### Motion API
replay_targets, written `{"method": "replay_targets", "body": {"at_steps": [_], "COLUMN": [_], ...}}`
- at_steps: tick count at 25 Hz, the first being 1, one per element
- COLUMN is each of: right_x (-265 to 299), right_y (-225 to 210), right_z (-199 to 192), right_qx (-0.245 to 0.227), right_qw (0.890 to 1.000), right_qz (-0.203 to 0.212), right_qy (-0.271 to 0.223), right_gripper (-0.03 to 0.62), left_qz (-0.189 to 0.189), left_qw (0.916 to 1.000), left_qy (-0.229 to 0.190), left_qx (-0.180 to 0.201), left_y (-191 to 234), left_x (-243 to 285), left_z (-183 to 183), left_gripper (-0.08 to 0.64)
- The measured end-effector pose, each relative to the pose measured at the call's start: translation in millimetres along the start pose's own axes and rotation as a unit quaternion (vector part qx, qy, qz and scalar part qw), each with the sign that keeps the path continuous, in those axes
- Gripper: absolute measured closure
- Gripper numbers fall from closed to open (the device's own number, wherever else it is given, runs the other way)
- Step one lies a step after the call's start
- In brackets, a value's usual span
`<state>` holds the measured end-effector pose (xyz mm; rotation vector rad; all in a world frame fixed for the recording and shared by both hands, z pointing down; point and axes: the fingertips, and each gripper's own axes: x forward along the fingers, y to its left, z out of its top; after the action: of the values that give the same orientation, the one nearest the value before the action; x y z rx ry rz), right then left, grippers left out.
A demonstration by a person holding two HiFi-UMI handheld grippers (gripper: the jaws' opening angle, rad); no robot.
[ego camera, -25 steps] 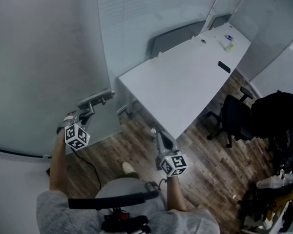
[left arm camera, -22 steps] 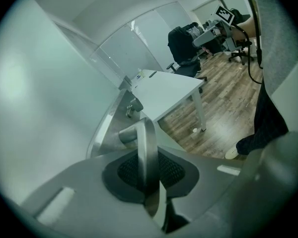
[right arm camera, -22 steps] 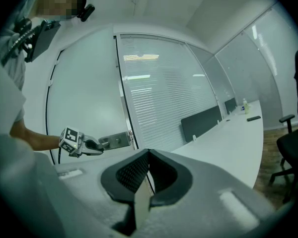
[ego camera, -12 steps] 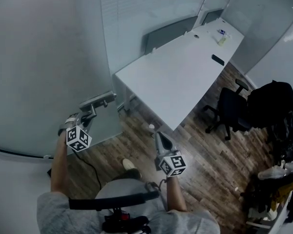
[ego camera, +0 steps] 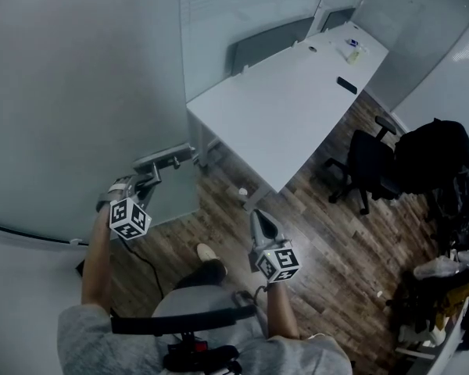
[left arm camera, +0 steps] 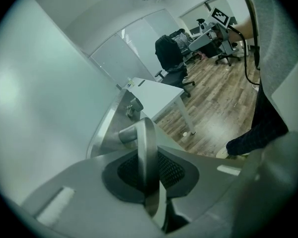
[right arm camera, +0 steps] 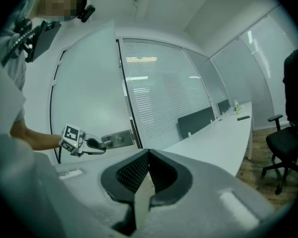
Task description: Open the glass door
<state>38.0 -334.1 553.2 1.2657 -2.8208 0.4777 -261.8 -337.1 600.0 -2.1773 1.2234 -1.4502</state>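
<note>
Glass door (ego camera: 78, 100) farther open, its handle (ego camera: 167, 159) and the left gripper (ego camera: 143, 183) farther right in head view.

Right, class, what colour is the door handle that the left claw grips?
The door handle is silver-grey metal, clearest in the left gripper view.

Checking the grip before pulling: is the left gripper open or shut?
Shut: the left gripper pinches the door handle between both pads.

Left tool (ego camera: 144, 181): arm stretched out, tilted downward, jaws clamped on the door handle (left arm camera: 147, 148). Right tool (ego camera: 258, 219): near level, jaws together, empty.
</note>
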Motion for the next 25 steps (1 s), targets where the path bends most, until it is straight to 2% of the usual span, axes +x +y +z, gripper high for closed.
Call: {"method": "replay_targets", "body": {"at_steps": [6,25], "right_x": [-31,-115], "right_y": [6,32], "right_z": [-9,-24], "right_qx": [0.007,0.009], "right_qw": [1.000,1.000], "right_qz": [-0.014,-0.018], "right_qy": [-0.002,-0.013], "right_gripper": [0.591,0.591], "left_qz": [-0.014,-0.052], "left_qw": [0.9998,0.9973], "left_qy": [-0.011,-0.026], "left_qx": [0.011,0.044], "left_y": [-23,-96], "left_x": [-16,-62], "left_z": [11,26], "left_gripper": [0.518,0.517]}}
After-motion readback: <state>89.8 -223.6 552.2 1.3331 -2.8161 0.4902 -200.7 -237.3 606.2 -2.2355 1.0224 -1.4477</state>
